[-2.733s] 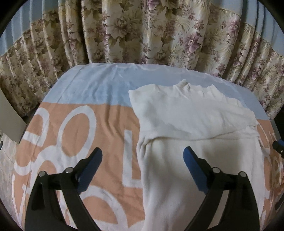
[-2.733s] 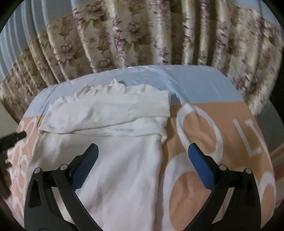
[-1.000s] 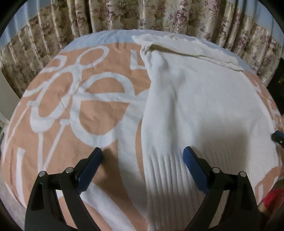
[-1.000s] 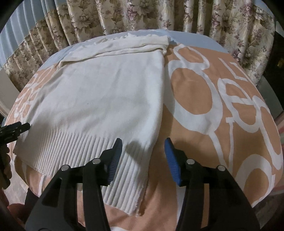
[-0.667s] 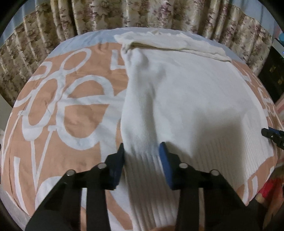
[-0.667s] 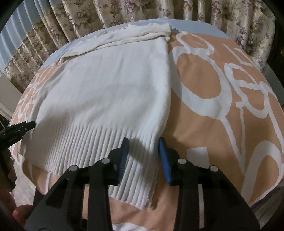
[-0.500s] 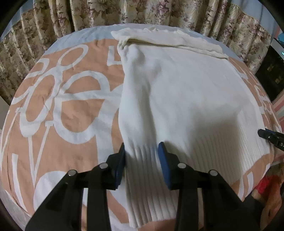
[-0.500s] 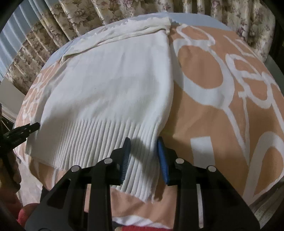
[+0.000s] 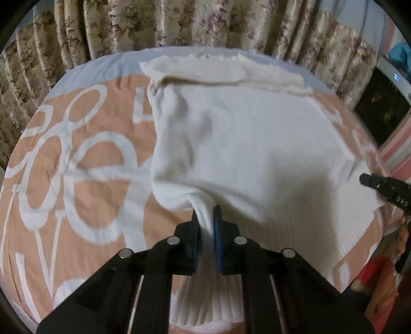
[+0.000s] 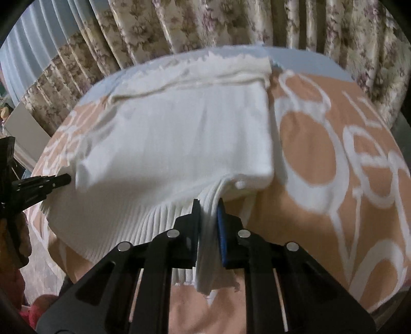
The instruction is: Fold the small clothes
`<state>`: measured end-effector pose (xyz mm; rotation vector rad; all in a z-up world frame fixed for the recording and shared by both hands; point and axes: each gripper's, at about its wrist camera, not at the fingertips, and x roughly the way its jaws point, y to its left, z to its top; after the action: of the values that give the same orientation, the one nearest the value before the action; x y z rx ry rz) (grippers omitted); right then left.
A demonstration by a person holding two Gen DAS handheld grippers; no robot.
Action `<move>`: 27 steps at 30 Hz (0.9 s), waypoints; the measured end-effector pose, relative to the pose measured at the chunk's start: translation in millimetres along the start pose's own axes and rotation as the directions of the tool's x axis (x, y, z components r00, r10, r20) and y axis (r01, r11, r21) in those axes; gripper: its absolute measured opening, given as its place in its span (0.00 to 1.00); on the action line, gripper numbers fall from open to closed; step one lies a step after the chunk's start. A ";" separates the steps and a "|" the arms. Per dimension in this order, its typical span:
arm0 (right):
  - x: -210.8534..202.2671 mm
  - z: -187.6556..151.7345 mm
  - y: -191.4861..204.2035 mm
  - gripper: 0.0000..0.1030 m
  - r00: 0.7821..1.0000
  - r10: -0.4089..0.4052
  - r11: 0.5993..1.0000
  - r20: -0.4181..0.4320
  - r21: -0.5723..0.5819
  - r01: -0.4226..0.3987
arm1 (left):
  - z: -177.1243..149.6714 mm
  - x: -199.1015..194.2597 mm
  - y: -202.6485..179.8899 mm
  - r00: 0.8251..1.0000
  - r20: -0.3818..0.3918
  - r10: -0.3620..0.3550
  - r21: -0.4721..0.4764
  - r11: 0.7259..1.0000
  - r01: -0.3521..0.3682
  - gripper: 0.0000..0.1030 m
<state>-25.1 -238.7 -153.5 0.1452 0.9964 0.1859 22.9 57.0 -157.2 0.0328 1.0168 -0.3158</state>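
A white knit sweater (image 9: 244, 133) lies on an orange and white patterned bedcover (image 9: 77, 164), its sleeves folded across the top. My left gripper (image 9: 205, 213) is shut on the ribbed hem at the sweater's left corner and lifts it. My right gripper (image 10: 208, 205) is shut on the ribbed hem at the sweater (image 10: 179, 138)'s right corner and lifts it too. The right gripper's tip shows at the right edge of the left wrist view (image 9: 380, 183). The left gripper's tip shows at the left edge of the right wrist view (image 10: 43, 183).
Floral curtains (image 9: 205, 23) hang behind the far edge of the bed. A dark screen (image 9: 382, 108) stands at the right. The bedcover (image 10: 334, 159) stretches to the right of the sweater. A white panel (image 10: 25, 133) stands at the left.
Both grippers have closed fully on the sweater's ribbed hem corners. The hem has come up off the bedcover, and the fabric bunches in front of the fingers.
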 end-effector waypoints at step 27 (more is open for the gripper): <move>60.8 182.2 -66.1 0.12 0.990 0.025 0.999 0.139 0.027 -0.029 | 171.0 39.1 44.8 0.980 0.199 -0.009 -0.049 0.999 0.019 0.10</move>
<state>166.7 -296.3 -119.2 0.1954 0.8590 0.1838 196.2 60.6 -104.8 -0.0511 0.8267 -0.3000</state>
